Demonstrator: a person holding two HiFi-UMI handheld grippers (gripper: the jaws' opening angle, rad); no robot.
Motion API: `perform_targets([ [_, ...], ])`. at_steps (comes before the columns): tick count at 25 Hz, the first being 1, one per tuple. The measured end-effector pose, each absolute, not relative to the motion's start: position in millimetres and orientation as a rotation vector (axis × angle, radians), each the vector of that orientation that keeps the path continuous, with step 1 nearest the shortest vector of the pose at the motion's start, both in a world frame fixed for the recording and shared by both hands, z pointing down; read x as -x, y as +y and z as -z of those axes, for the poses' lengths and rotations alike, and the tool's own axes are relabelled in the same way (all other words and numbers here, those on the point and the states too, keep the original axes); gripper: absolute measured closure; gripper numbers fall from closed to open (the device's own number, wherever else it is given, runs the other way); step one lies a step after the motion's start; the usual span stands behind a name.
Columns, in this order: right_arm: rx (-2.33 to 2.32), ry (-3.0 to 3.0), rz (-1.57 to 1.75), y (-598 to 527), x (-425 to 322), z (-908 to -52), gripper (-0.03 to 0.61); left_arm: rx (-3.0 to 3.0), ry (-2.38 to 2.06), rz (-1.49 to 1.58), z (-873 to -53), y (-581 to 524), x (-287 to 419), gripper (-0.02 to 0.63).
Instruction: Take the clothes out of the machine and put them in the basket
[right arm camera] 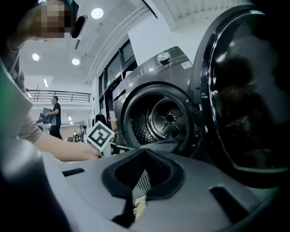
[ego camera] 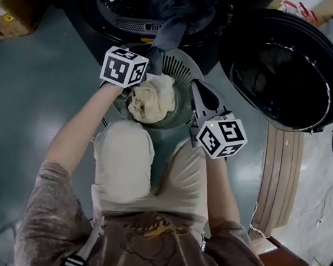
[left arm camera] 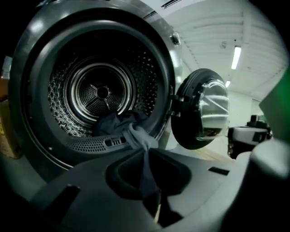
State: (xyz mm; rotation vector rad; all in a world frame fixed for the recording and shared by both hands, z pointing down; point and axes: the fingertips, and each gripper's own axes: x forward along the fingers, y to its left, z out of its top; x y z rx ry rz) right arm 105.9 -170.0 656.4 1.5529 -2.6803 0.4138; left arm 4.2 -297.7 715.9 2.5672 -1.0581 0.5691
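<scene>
Left tongs clamped on dark blue-grey garment trailing from steel machine drum; right tongs pinch rim of grey slatted basket. We pull until garment clears drum, release over basket.

Basket before machine, door right.

The head view was dim and blue-grey, with a soft sheen on the floor toward its left edge. Strip lights and round lamps burned out white in the gripper views. Both views bowed strongly at their edges, and their near foregrounds were dark and soft. The drum glinted, and the door mirrored glare.
</scene>
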Motion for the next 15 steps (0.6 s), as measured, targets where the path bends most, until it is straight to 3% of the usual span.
perform_targets([
  [15, -1.446, -2.726, -0.435, -176.1, -90.7, -667.9, 0.581, -2.705, -0.675, -0.696, -663.3, -138.2, 1.2, 0.577],
])
